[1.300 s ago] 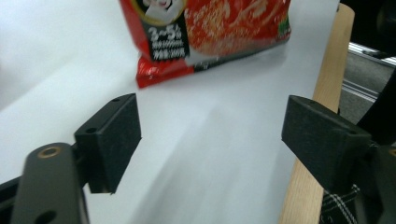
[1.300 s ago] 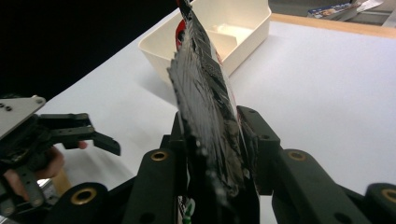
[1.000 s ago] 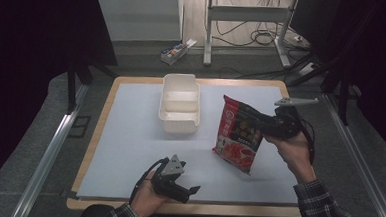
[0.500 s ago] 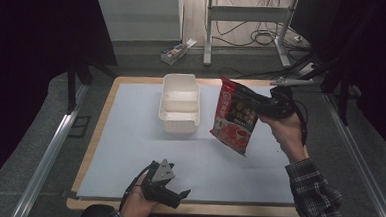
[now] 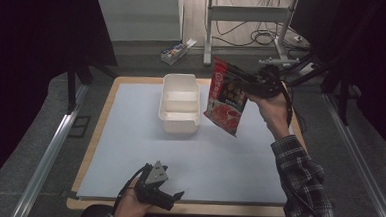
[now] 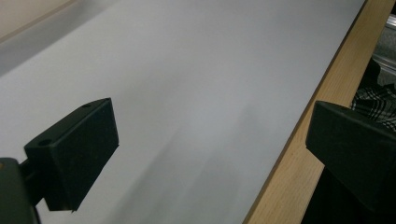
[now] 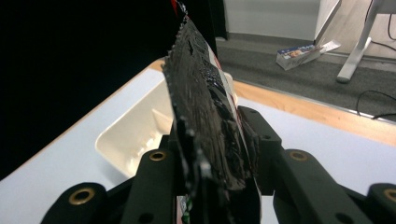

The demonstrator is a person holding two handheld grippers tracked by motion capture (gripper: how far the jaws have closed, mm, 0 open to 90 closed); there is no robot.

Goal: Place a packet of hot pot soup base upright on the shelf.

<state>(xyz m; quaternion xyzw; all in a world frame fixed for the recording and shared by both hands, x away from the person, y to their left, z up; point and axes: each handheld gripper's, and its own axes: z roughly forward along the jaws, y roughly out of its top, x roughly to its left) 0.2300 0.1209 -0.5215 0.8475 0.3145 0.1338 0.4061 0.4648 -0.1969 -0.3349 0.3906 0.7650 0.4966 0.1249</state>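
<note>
1. High view: the right gripper [image 5: 246, 84] is lifted above the far right part of the table [image 5: 99, 133] and pinches a red snack bag [image 5: 225, 97] at its upper edge. The bag hangs in the air, tilted, with its lower corner pointing down, just beside the white two-compartment tray [image 5: 179, 104] but not touching it. The left gripper [image 5: 169, 197] rests low at the near edge of the table, well apart from the bag, and carries nothing.

2. Left gripper view: the two black jaws stand widely spread, and between them there is the white sheet [image 6: 187, 93] covering the table and its wooden edge [image 6: 299, 154]. Nothing is between the jaws.

3. Right gripper view: the jaws are pressed together on the dark, crinkled film of the snack bag [image 7: 205, 121], which rises edge-on from between the pads [image 7: 261, 149]. Behind it lies the white two-compartment tray [image 7: 135, 135].

4. Handling, as I judge it: the bag seems light and soft, because it hangs from one pinch without pulling the hand down. The film looks glossy, so it may be slippery, and the content is probably fragile. The flat sealed edge at the top is the good place to hold; squeezing the filled middle could crush what is inside. Since the bag can swing freely, slow moves are safer.
</note>
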